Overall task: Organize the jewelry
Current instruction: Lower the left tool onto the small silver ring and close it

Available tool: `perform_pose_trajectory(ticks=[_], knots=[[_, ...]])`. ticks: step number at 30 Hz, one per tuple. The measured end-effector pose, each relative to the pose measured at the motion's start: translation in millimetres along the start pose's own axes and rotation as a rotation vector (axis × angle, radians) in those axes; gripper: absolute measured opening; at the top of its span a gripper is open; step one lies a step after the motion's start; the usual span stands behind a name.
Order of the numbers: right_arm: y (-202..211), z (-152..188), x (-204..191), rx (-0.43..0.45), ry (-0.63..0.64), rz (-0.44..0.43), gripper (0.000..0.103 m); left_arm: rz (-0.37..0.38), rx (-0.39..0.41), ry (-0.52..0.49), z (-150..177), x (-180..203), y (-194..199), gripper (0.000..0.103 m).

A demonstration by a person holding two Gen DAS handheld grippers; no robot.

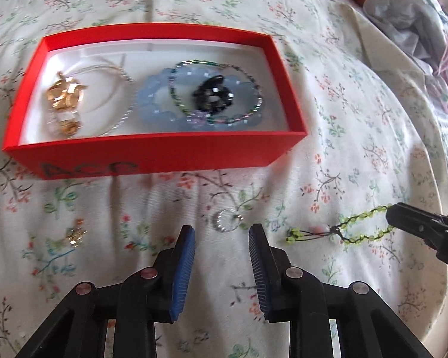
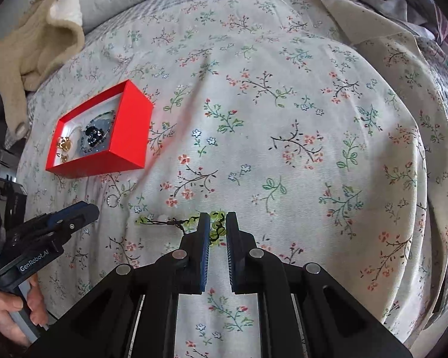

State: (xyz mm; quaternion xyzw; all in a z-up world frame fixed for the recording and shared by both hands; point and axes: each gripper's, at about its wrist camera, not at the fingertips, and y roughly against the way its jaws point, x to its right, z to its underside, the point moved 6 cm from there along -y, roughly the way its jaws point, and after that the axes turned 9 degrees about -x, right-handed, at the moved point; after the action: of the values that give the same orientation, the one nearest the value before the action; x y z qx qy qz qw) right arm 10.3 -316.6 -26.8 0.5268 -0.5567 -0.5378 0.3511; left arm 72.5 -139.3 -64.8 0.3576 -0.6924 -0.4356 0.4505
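Observation:
A red box with a white lining holds a blue bead bracelet, a thin beaded chain, a black piece and gold pieces; it also shows in the right wrist view. A silver ring lies on the floral sheet just beyond my open left gripper. A gold earring lies to its left. A green bead bracelet lies to the right. My right gripper is narrowly open around the bracelet's green beads, resting on the sheet.
The floral sheet covers a bed. A cream knit garment lies at the far left, grey and orange cloth at the far right. The person's hand holds the left gripper.

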Motion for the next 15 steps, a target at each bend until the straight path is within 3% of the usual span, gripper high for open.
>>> perform_pose_trajectory(ticks=[4,11,15], knots=[[0,2,14,-0.004,-0.027,-0.005,0.011,-0.071,-0.004,-0.009,-6,6,-12,0.031],[0,2,19,-0.008,-0.024,-0.017,0.011,-0.116,-0.002,-0.007,-11,8,-21,0.031],[-3,1,16,-0.015,-0.017,-0.021,0.011,-0.153,0.004,-0.006,-13,8,-23,0.018]])
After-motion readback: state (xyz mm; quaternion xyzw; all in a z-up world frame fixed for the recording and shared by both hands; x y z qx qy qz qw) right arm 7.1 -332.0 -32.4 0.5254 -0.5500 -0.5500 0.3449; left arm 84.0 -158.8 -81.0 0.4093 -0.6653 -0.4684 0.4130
